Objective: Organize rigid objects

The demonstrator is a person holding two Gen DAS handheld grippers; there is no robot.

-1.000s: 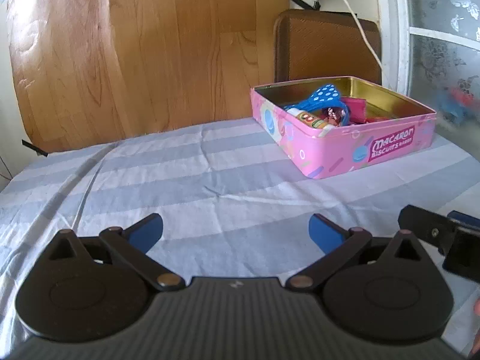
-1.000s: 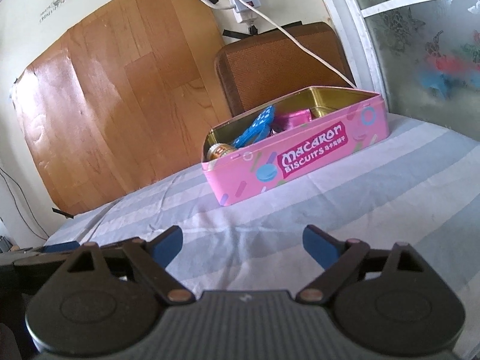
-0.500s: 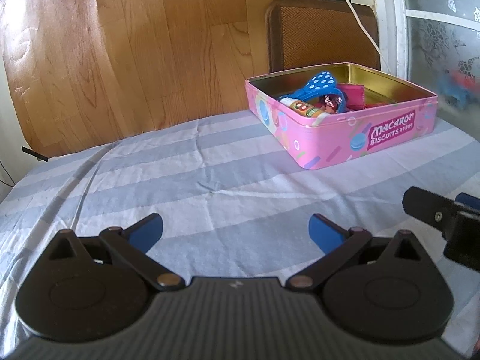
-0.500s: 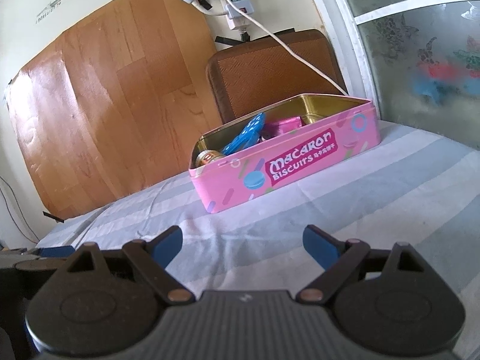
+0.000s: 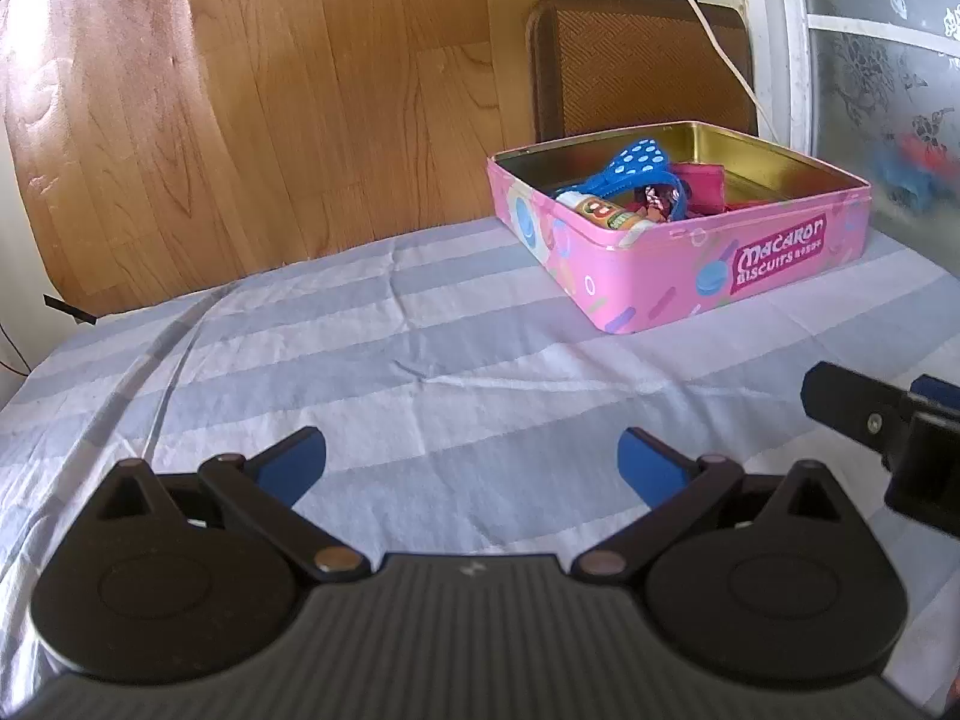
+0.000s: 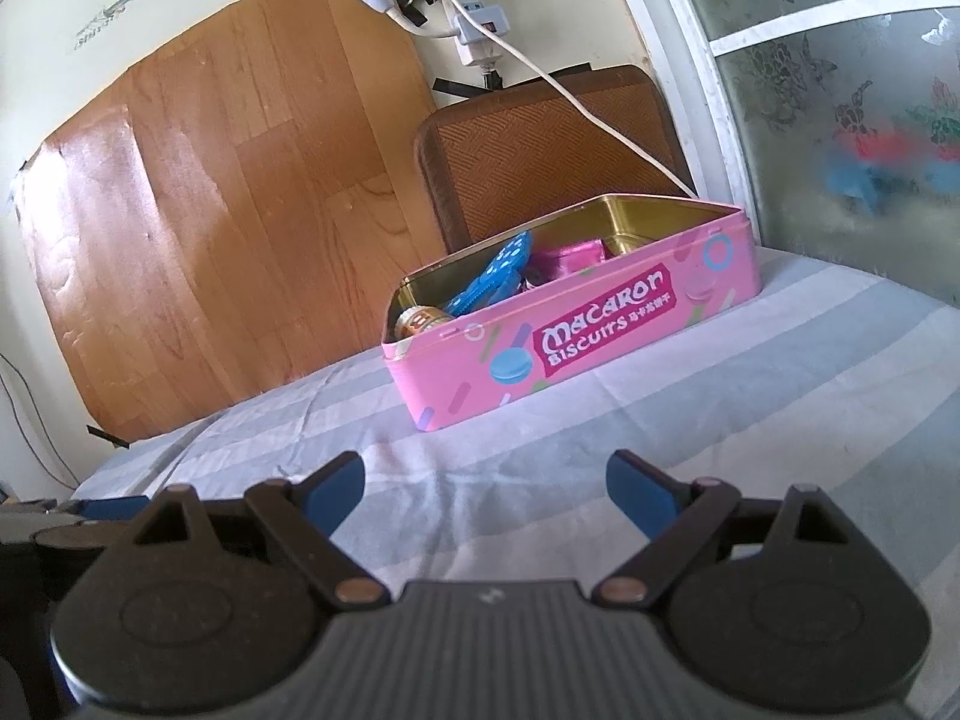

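2 grippers, left (image 5: pixel 473 461) and right (image 6: pixel 485 485), gape empty, pink tin (image 6: pixel 576 336) well ahead

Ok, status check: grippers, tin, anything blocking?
Left gripper open, empty. Right gripper open, empty. Pink biscuit tin lidless, items inside. Striped cloth between clear.

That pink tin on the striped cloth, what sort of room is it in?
Probably a room in a home. The tin sits on a striped cloth beside a frosted window, with a power strip taped to the wall above a brown chair.
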